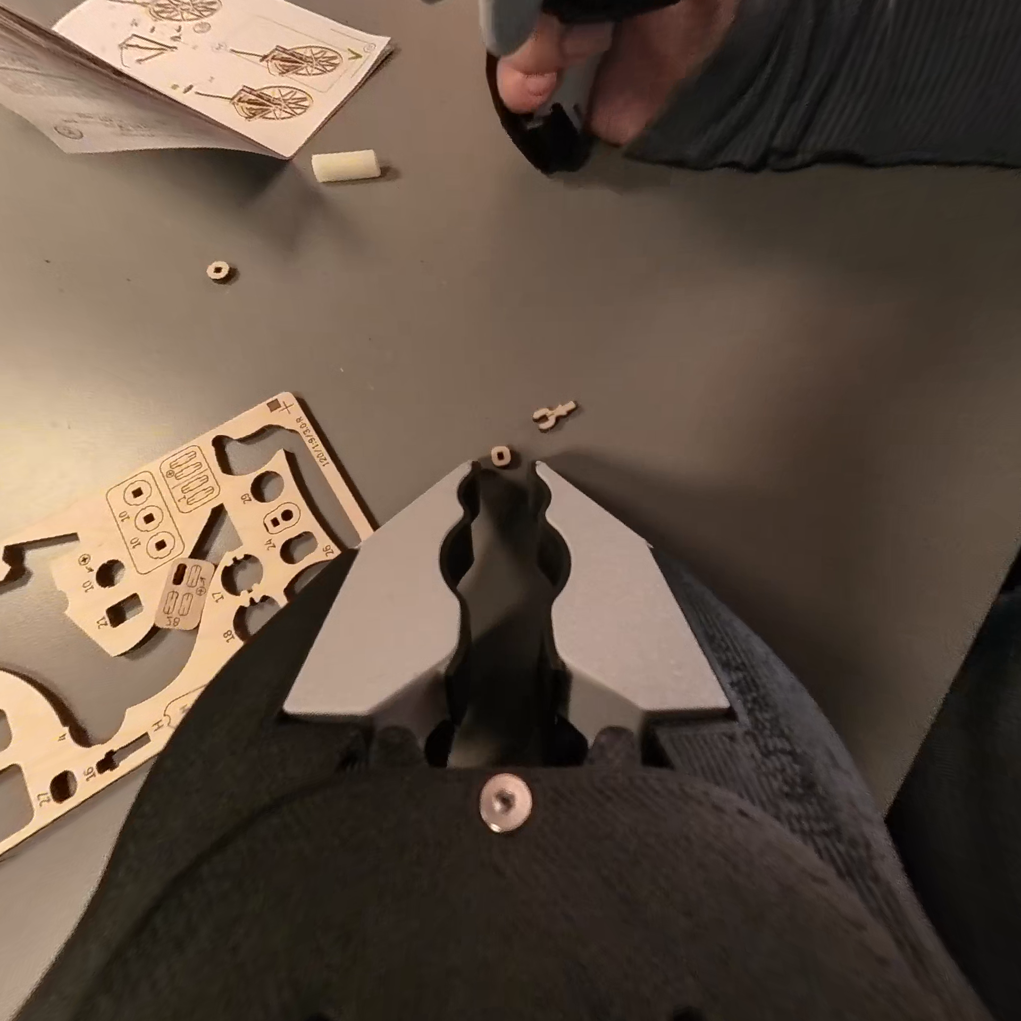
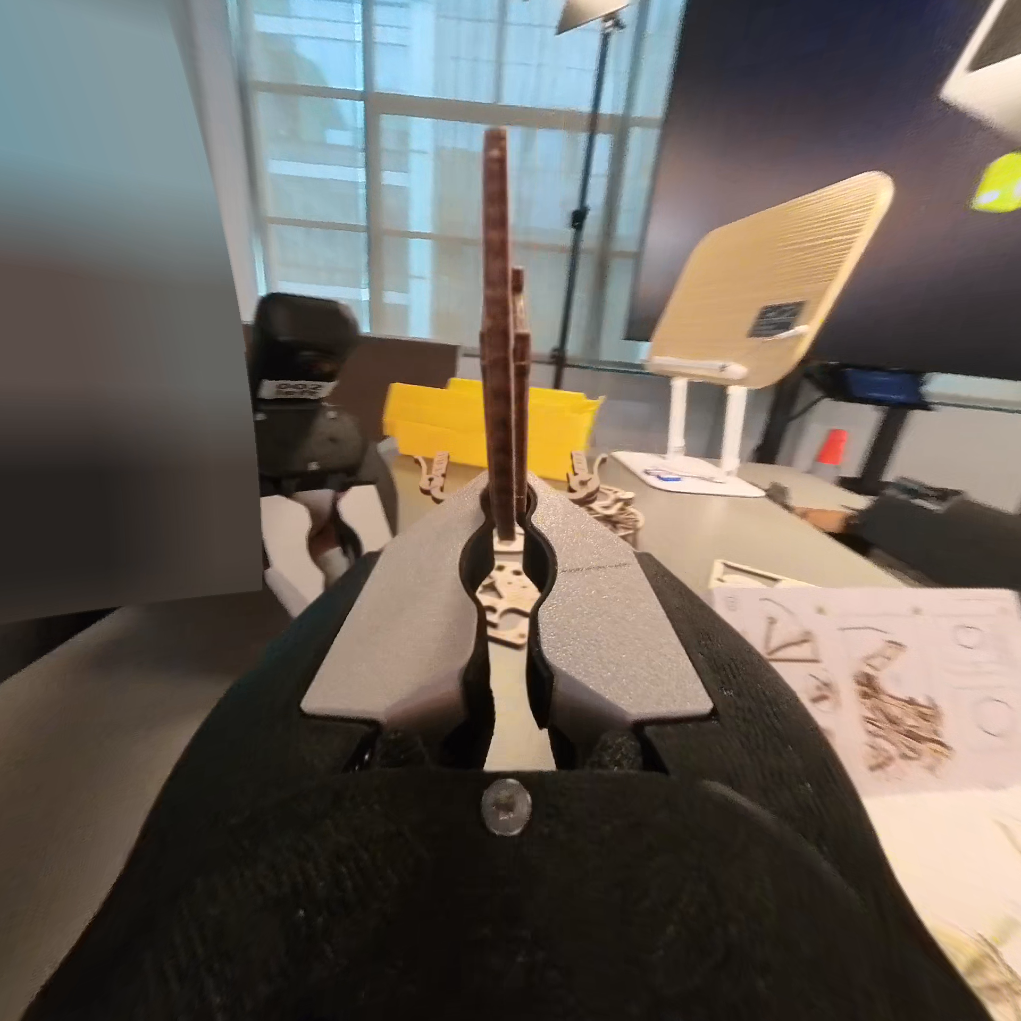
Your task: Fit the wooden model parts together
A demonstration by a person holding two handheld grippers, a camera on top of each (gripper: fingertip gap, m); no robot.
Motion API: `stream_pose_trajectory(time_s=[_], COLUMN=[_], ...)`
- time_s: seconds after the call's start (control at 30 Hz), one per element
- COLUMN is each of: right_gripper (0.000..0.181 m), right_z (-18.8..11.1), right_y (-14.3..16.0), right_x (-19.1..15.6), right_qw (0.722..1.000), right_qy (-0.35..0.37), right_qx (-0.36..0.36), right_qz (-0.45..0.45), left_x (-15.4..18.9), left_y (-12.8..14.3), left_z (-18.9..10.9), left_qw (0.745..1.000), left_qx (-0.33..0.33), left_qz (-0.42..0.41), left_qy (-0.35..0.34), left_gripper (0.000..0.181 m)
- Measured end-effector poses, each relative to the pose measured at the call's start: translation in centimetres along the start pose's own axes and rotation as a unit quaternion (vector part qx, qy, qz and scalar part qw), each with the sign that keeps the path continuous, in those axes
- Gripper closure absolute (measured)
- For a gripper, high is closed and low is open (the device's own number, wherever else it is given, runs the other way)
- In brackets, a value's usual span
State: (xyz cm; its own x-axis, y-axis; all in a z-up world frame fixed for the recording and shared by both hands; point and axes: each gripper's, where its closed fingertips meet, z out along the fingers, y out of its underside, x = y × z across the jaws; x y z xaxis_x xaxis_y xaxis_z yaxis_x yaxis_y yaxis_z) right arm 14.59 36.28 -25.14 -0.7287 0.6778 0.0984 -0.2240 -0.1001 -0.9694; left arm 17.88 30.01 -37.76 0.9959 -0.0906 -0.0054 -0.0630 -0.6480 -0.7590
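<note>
The left gripper, fingers apart, may flick the small square ring just before its tips, while the right gripper clamps the wooden assembly edge-on, which may slip.

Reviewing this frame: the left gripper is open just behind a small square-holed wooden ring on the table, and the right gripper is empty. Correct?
Not quite. The right gripper is not empty: the right wrist view shows its fingers shut on an upright wooden model part. The rest stands: left gripper, wooden ring, table.
</note>
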Motion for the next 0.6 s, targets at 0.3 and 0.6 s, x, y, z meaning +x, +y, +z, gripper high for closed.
stream_pose_trajectory(time_s=[0.3,0.6], right_gripper=[0.181,0.181], right_z=[0.4,0.3], right_y=[0.2,0.1], right_x=[-1.5,-1.0], right_qw=[0.997,0.999], right_qy=[-0.068,-0.047], right_qx=[-0.006,-0.001], right_qz=[0.028,0.019], left_x=[0.0,-0.5], left_y=[-0.5,0.8], left_z=[0.6,-2.4], left_qw=[1.0,0.998], left_qx=[-0.001,0.015], left_qz=[0.009,0.052], left_qy=[0.011,0.033], left_gripper=[0.175,0.176])
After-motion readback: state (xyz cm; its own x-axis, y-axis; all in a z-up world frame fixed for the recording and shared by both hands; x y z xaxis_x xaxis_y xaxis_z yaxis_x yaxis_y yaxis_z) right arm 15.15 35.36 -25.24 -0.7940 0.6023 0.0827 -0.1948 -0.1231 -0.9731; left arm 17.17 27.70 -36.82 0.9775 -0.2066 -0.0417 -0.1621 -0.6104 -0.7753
